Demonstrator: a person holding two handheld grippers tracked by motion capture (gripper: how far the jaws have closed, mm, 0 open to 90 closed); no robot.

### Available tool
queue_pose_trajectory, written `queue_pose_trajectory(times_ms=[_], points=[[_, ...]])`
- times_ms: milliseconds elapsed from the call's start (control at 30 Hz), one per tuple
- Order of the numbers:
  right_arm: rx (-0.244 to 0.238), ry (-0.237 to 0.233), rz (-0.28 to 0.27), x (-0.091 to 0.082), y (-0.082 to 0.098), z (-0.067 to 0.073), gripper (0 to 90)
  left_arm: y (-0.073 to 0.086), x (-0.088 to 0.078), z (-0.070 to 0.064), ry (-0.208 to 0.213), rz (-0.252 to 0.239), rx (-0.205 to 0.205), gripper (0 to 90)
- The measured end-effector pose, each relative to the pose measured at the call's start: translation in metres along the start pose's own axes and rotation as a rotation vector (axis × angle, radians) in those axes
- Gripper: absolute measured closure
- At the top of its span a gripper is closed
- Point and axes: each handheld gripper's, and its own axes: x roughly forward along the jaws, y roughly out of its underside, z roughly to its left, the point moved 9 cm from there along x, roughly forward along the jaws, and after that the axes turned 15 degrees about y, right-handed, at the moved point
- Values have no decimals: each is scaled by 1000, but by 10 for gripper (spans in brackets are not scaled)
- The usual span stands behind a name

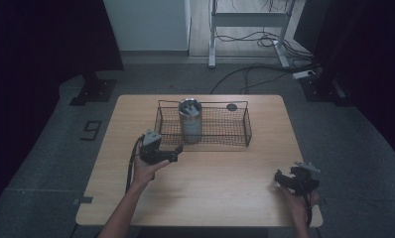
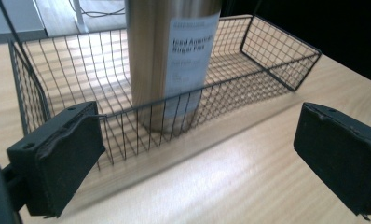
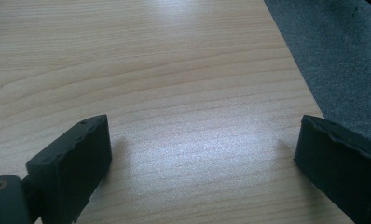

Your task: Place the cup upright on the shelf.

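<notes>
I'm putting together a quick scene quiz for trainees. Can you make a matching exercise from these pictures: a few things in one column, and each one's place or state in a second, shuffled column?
Things:
1. metal can
2. wire basket
3. left gripper
4. right gripper

Places or states:
A. open, low over the table's near right corner
B. stands upright inside the basket
C. open, just outside the basket's near wall, aimed at the can
D. sits on the far half of the table

Pairs: 1-B, 2-D, 3-C, 4-A

Steel tumbler point(image 1: 190, 120) stands upright in wire basket point(image 1: 247, 130) on table point(image 1: 210, 188).
</notes>
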Motion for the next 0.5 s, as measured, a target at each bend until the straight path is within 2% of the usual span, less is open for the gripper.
queue_pose_trajectory(times_ms=[133, 300, 400, 500], points=[[0, 0, 0, 0, 0, 0, 36, 10, -8, -2, 4, -6, -17, 26], [0, 0, 0, 0, 0, 0, 36, 28, -20, -7, -4, 10, -24, 36], [0, 0, 0, 0, 0, 0, 36, 34, -24, -7, -5, 13, -29, 39], [0, 0, 0, 0, 0, 0, 36, 44, -30, -10, 1, 27, -47, 45]])
